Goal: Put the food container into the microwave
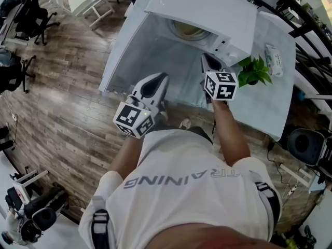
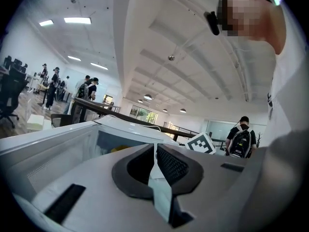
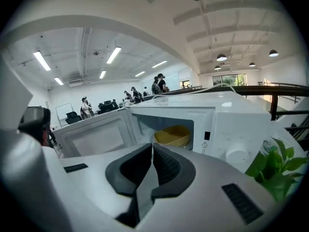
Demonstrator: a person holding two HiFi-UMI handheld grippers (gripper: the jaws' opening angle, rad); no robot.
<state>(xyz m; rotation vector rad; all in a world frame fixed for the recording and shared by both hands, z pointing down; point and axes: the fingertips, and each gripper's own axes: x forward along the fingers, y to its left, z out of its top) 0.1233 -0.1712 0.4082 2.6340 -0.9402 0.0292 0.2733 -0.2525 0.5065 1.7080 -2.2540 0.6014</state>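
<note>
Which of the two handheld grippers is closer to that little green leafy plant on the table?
The right one. The right gripper sits just beside the small green leafy plant; the left gripper is farther away, near the open white microwave door.

A pale grey table (image 1: 270, 108) stands on a wood-plank floor (image 1: 67, 108) and fills the head view from 12 o'clock round to 3 o'clock. 3 things rest directly on its top. A white microwave (image 1: 207, 7) sits on the far part of the table, at 12 o'clock, with its door (image 1: 127, 51) swung open toward 8 o'clock. A small green potted plant (image 1: 254, 70) stands just beside the microwave, at 4 o'clock from it. A pale packet (image 1: 273, 59) lies flat near the plant, at 1 o'clock from it, apart from both. The table's near part, at 5 o'clock from the plant, is bare cloth-like surface.
</note>
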